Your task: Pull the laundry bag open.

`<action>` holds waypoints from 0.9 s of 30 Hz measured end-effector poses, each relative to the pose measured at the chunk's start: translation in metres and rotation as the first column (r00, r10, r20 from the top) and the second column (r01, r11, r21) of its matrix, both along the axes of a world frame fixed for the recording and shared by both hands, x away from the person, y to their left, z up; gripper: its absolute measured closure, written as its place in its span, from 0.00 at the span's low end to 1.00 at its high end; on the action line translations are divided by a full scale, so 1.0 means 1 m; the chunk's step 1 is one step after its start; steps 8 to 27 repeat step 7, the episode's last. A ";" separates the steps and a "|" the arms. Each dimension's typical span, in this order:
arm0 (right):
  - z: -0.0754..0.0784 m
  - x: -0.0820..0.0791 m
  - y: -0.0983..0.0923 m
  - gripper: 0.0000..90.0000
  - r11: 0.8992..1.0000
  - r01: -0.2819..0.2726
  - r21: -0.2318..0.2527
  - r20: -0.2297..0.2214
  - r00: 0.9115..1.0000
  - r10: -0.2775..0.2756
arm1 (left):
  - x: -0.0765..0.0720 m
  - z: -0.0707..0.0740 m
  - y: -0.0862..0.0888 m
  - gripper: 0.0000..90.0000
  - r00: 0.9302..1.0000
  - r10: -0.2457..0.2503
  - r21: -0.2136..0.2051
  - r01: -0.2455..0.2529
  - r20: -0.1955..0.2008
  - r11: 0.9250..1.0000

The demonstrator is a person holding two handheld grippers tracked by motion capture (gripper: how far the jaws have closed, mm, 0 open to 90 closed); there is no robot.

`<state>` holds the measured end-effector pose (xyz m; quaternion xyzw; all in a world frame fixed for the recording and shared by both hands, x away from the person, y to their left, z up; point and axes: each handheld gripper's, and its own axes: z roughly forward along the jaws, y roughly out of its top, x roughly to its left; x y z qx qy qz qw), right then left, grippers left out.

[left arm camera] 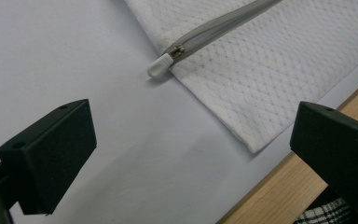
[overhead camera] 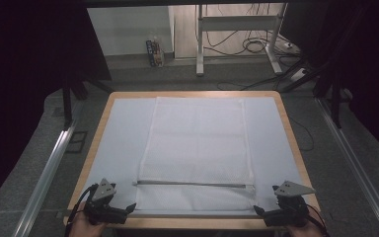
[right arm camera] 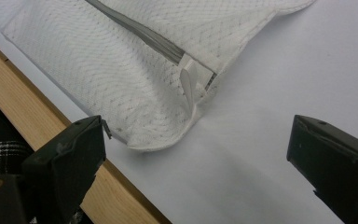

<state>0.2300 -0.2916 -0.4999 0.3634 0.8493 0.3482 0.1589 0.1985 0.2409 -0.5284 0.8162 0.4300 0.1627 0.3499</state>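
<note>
White mesh laundry bag is lying flat at the centre of the pale sheet covering the wooden table, its grey zipper running along the near end. Left gripper is hovering at the bag's 7 o'clock corner, jaws standing wide apart, nothing between them. Right gripper is hovering at the 5 o'clock corner, jaws likewise spread and gripping nothing. In the left gripper view, the white zipper tab is resting at 11 o'clock.

Wooden table — a pale sheet covers it (white mesh bag lying flat on top).
</note>
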 end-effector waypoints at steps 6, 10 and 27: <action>-0.001 0.001 0.001 0.04 1.000 0.000 -0.012 -0.016 1.000 -0.001 | 0.002 -0.001 0.001 0.02 1.000 0.008 -0.011 -0.008 -0.014 1.000; -0.002 0.002 0.001 0.04 1.000 0.000 -0.017 -0.018 1.000 0.000 | 0.003 -0.001 0.001 0.02 1.000 0.008 -0.007 -0.008 -0.020 1.000; -0.002 0.002 0.001 0.04 1.000 0.000 -0.017 -0.018 1.000 0.000 | 0.003 -0.001 0.001 0.02 1.000 0.008 -0.007 -0.008 -0.020 1.000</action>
